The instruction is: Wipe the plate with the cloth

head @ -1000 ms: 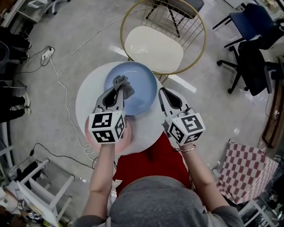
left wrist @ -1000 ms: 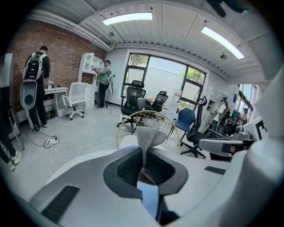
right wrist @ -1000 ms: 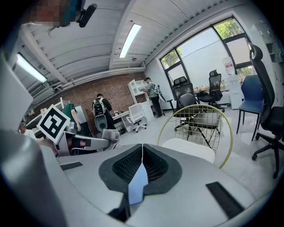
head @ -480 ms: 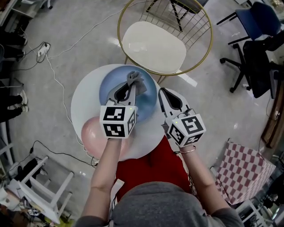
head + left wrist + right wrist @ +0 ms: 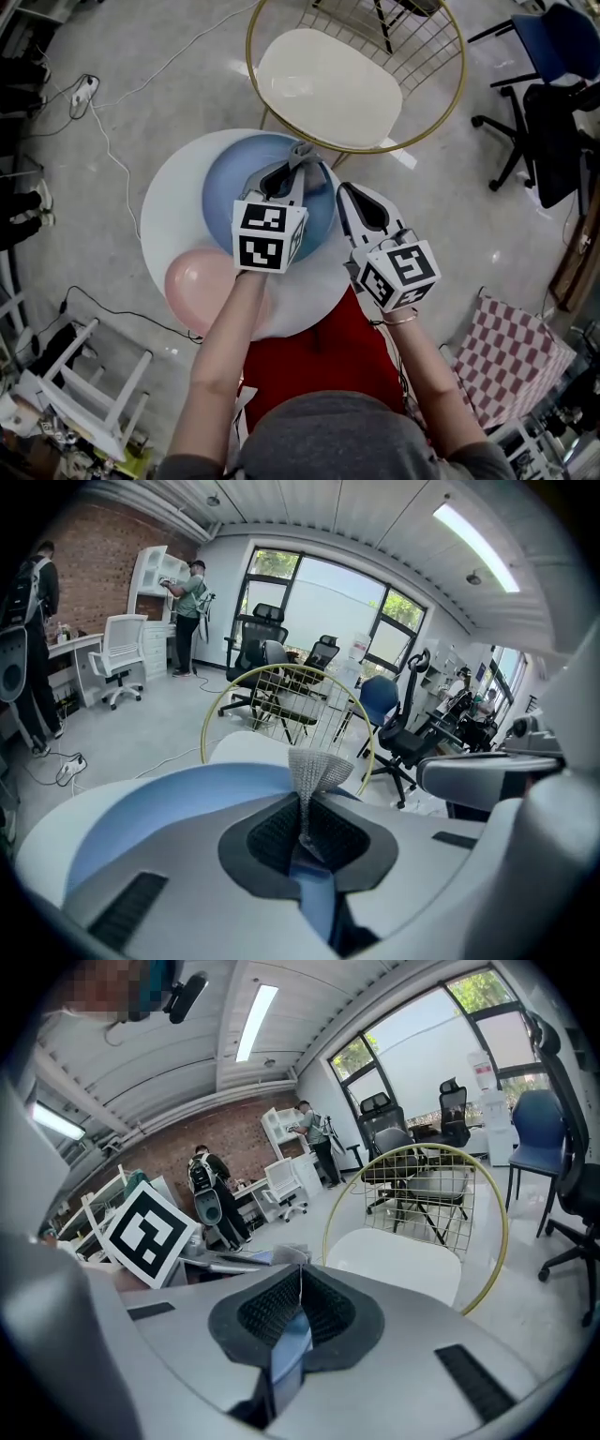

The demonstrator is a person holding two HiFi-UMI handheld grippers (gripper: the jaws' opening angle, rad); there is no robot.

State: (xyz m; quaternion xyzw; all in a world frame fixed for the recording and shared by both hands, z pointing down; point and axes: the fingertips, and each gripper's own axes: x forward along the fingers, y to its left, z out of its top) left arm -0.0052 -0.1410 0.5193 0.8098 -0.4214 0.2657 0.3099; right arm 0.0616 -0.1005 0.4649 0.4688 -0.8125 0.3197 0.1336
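Our left tool (image 5: pixel 303 810) is clamped on the grey cloth (image 5: pixel 316 765), which fans out above its tips. The head view shows little of that cloth, but it places the cloth over the far part of the blue plate (image 5: pixel 225 192). Our right tool (image 5: pixel 300 1277) has its jaws pressed together on nothing, just beside the plate's right rim. The plate sits on the round white counter (image 5: pixel 173 211). Only the head view shows a pink plate (image 5: pixel 195 281) nearer to us.
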